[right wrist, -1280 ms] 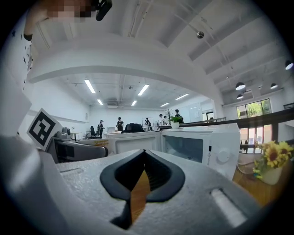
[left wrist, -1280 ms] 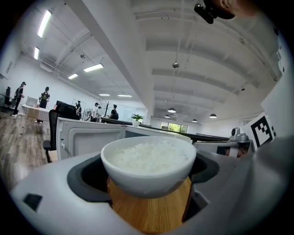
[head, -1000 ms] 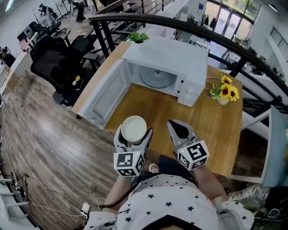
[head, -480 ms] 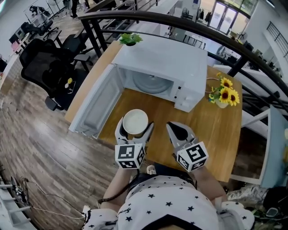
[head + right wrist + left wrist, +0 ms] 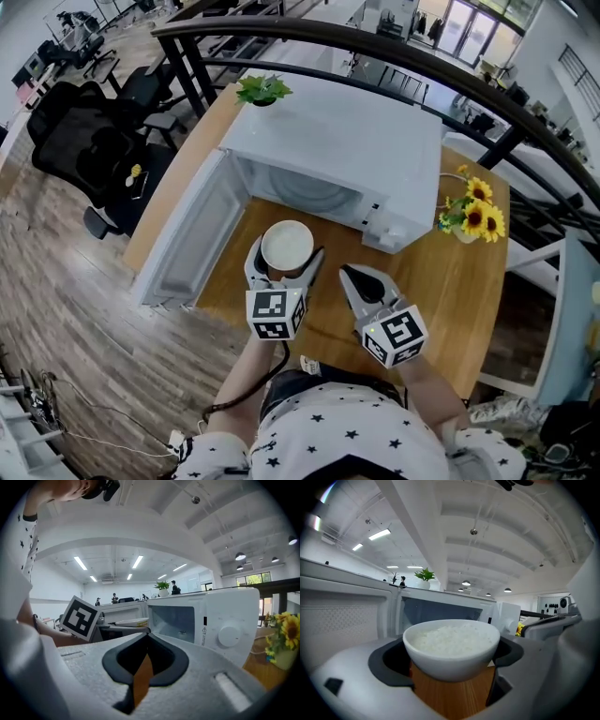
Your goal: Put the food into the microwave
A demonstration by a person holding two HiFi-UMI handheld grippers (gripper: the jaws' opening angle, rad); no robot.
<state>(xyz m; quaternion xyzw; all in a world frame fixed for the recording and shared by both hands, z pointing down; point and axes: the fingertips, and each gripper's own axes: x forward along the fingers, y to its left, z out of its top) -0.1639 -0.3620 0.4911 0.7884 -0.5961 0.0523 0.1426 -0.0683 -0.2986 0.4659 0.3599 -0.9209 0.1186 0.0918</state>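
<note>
A white bowl of rice [image 5: 287,245] is held above the wooden table [image 5: 441,281], with my left gripper [image 5: 286,261] shut on it from both sides. The white microwave [image 5: 342,141] stands just beyond with its door [image 5: 183,239] swung open to the left. In the left gripper view the bowl [image 5: 452,644] fills the space between the jaws of the left gripper [image 5: 452,660], facing the microwave's cavity [image 5: 440,609]. My right gripper [image 5: 356,275] hovers to the bowl's right, shut and empty. The right gripper view shows the right gripper [image 5: 146,641] closed, with the microwave [image 5: 206,616] ahead.
A vase of sunflowers [image 5: 473,211] stands right of the microwave, and a small potted plant [image 5: 261,89] sits at the microwave's back left. A black railing [image 5: 422,70] runs behind the table. Office chairs [image 5: 75,122] stand on the floor at the left.
Both grippers have moved forward toward the microwave. The bowl in the left gripper now sits closer to the open cavity.
</note>
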